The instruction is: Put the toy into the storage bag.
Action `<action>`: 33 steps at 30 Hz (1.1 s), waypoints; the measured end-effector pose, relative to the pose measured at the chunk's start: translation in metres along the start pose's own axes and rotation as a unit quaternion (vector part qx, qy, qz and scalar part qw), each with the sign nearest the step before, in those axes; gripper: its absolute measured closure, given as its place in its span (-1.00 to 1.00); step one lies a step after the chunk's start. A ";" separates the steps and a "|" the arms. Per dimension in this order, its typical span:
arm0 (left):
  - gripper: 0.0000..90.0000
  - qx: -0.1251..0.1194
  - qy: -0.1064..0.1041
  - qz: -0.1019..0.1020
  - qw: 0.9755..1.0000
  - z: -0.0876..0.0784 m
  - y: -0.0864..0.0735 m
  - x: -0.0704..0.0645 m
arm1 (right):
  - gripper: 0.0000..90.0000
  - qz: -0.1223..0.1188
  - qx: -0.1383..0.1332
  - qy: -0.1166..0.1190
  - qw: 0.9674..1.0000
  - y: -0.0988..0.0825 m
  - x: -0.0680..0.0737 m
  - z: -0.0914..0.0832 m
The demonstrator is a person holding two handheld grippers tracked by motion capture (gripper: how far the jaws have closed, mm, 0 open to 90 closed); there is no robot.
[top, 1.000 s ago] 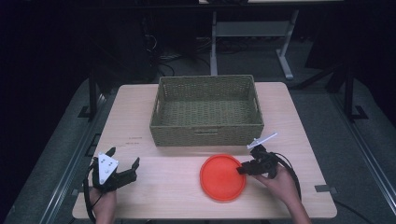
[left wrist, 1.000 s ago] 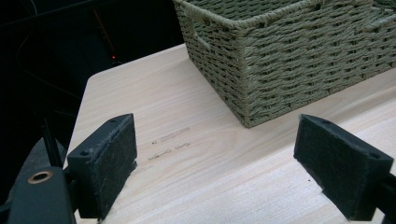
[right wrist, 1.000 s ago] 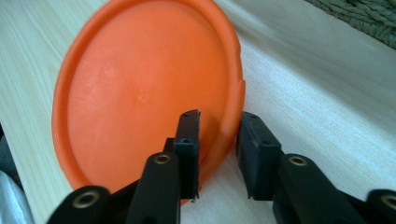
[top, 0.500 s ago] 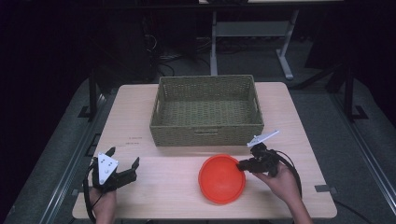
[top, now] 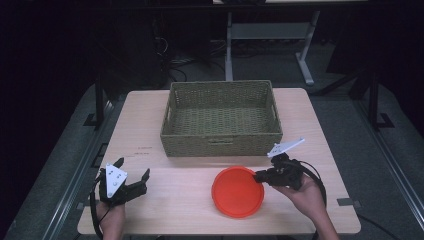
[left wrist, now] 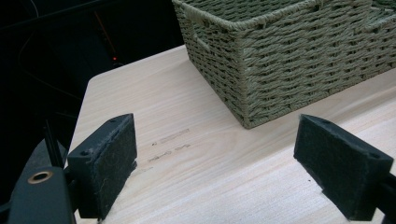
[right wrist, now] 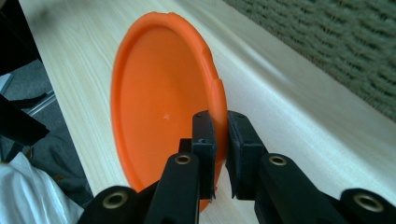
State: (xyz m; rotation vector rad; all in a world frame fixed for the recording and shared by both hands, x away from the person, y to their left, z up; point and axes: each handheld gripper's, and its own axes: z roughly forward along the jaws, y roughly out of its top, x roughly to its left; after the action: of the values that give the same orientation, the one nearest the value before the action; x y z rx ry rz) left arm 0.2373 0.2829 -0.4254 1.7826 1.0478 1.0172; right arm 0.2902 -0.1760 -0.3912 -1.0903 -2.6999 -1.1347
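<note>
The right gripper point(top: 260, 176) pinches the rim of the orange plate point(top: 237, 191), pads pressed on either side of the edge nearest it; the plate extends leftward from its tip over the table point(top: 190, 175), and in the right gripper view point(right wrist: 218, 140) the plate point(right wrist: 159, 93) stands tilted ahead of the jaws. The left gripper point(top: 131, 186) rests with jaws spread and nothing between the pads point(left wrist: 109, 158), the basket point(left wrist: 289, 51) ahead and to its right, well apart from it
</note>
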 end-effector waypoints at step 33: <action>-0.72 -0.001 0.005 -0.005 1.000 -0.002 -0.001 0.001 | 0.83 0.003 -0.028 -0.021 0.999 0.035 -0.004 -0.049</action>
State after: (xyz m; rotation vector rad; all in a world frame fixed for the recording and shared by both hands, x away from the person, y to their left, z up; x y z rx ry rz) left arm 0.2355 0.2847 -0.4249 1.7703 1.0613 1.0222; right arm 0.3028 -0.1917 -0.3344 -1.1407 -2.7107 -1.2063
